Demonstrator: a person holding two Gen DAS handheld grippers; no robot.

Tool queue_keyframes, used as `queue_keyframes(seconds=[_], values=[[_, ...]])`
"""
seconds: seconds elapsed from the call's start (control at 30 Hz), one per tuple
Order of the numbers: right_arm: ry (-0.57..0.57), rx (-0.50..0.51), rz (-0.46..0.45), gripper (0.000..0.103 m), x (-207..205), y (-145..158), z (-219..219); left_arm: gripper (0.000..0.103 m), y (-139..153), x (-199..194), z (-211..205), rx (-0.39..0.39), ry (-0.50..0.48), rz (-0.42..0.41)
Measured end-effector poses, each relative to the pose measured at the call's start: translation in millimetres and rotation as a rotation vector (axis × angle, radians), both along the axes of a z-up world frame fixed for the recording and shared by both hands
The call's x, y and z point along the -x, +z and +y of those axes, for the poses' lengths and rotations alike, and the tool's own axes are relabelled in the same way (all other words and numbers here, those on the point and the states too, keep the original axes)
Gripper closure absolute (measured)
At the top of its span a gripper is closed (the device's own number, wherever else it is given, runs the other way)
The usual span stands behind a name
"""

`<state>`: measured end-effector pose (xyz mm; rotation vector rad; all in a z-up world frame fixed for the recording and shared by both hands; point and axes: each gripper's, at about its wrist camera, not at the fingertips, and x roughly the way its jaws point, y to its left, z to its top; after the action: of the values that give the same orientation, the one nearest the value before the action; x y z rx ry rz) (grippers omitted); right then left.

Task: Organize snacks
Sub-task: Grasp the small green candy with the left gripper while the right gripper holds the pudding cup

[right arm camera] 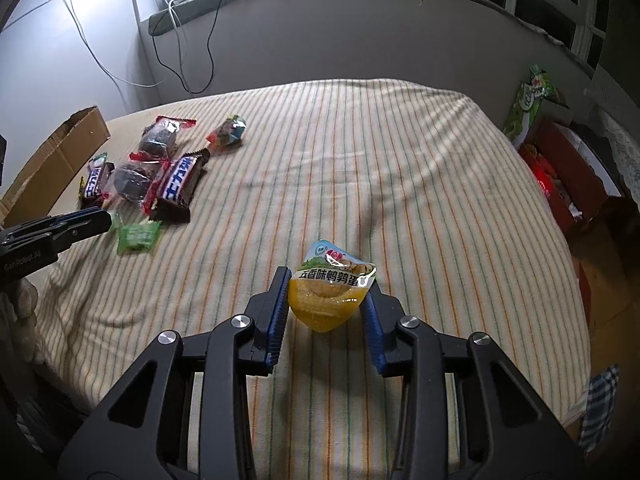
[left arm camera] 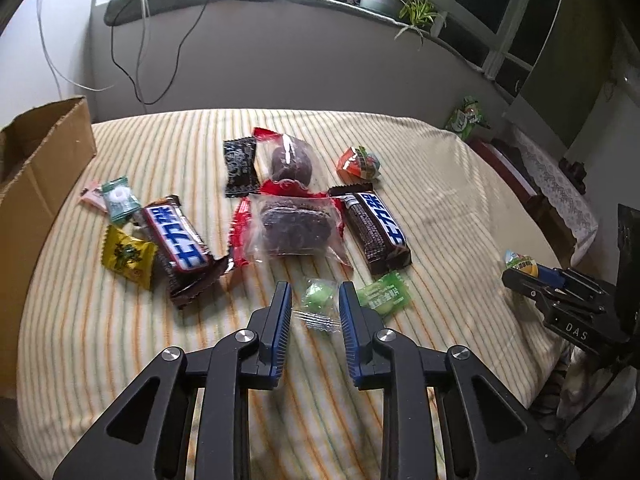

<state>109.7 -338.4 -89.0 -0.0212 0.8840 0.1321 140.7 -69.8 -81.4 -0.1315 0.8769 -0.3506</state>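
Snacks lie on a striped cloth (left arm camera: pixel 440 208). My left gripper (left arm camera: pixel 315 300) is open, its fingers on either side of a small green candy (left arm camera: pixel 318 299) that lies on the cloth. A green packet (left arm camera: pixel 385 294) lies just right of it. Two chocolate bars (left arm camera: pixel 176 240) (left arm camera: pixel 378 228) and two clear-wrapped cakes (left arm camera: pixel 294 228) (left arm camera: pixel 289 164) lie beyond. My right gripper (right arm camera: pixel 329 282) is shut on a yellow quail-egg packet (right arm camera: pixel 328 300), also seen in the left wrist view (left arm camera: pixel 520 262).
A cardboard box (left arm camera: pixel 36 184) stands at the left edge. Small candies (left arm camera: pixel 118 198), a yellow packet (left arm camera: pixel 128 258), a black packet (left arm camera: pixel 239 166) and an orange packet (left arm camera: pixel 358 165) lie around. A red box (right arm camera: pixel 568 176) and green bag (right arm camera: pixel 528 100) are off the right side.
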Motion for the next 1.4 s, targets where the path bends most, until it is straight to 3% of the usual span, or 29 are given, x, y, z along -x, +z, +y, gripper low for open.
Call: queue_keyframes(seconds=[0.07, 0.1, 0.13, 0.27, 0.43, 0.7, 0.73, 0.8, 1.13, 1.4], values=[[0.007, -0.008, -0.011, 0.068, 1, 5, 2, 0.084, 4, 3, 6, 0.005, 0.007, -0.011], [0.013, -0.005, -0.016, 0.068, 1, 7, 4, 0.097, 5, 5, 9, 0.007, 0.005, -0.013], [0.018, 0.001, -0.023, 0.068, 1, 9, 6, 0.099, 5, 5, 11, 0.002, 0.009, -0.013], [0.033, 0.001, -0.028, 0.068, -1, 11, 14, 0.098, -2, 6, 13, -0.002, -0.005, 0.012], [0.041, -0.006, -0.015, 0.068, 0, 6, 17, 0.073, -5, 8, 11, 0.0, -0.014, 0.015], [0.049, -0.009, -0.001, 0.068, 1, 2, 16, 0.073, -11, 0, -10, -0.067, -0.068, 0.019], [0.053, -0.007, 0.001, 0.068, 1, 2, 17, 0.082, -10, 0, -13, -0.085, -0.07, 0.01], [0.06, -0.004, 0.0, 0.068, 1, 2, 18, 0.084, -11, 0, -15, -0.101, -0.07, 0.002], [0.131, -0.027, -0.039, 0.068, -2, 21, 46, 0.084, 11, 13, 12, -0.057, -0.002, -0.053], [0.246, -0.025, -0.099, 0.068, -13, 49, 102, 0.084, 34, 23, 57, -0.028, 0.092, -0.11]])
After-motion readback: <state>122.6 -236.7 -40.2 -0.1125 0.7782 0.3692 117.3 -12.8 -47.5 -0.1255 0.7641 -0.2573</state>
